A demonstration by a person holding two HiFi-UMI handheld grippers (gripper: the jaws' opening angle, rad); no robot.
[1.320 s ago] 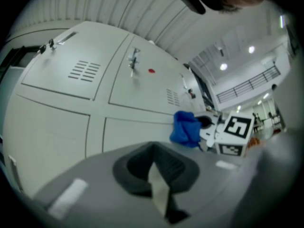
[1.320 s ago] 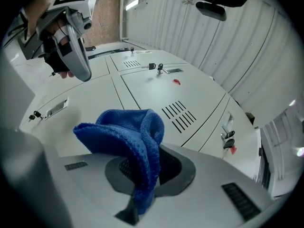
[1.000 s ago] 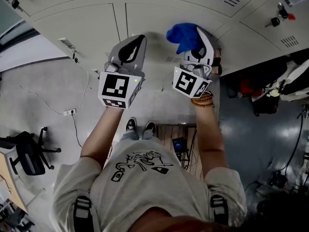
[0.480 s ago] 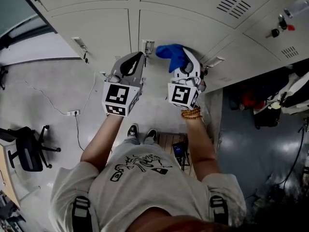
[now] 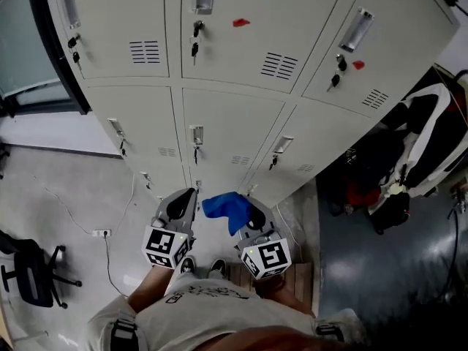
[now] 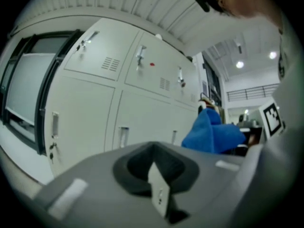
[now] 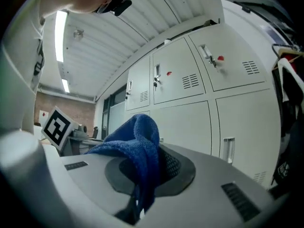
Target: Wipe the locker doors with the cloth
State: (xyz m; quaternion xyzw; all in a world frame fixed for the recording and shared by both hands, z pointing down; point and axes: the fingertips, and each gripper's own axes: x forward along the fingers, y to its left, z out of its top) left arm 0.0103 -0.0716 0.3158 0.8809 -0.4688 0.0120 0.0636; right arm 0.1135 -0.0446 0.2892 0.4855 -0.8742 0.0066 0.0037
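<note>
Left gripper [image 5: 189,196] low, close to person's chest; fingers pressed together, nothing between. Right gripper [image 5: 253,209] just beside it; fingers pinched blue cloth [image 5: 224,205], bunched up over tips. Pale locker doors [image 5: 232,126] stood beyond, shut.

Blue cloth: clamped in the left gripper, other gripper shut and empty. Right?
Wrong gripper. The blue cloth is clamped in the right gripper, between its fingers, as the right gripper view shows. The left gripper is the one that is shut and empty.
</note>
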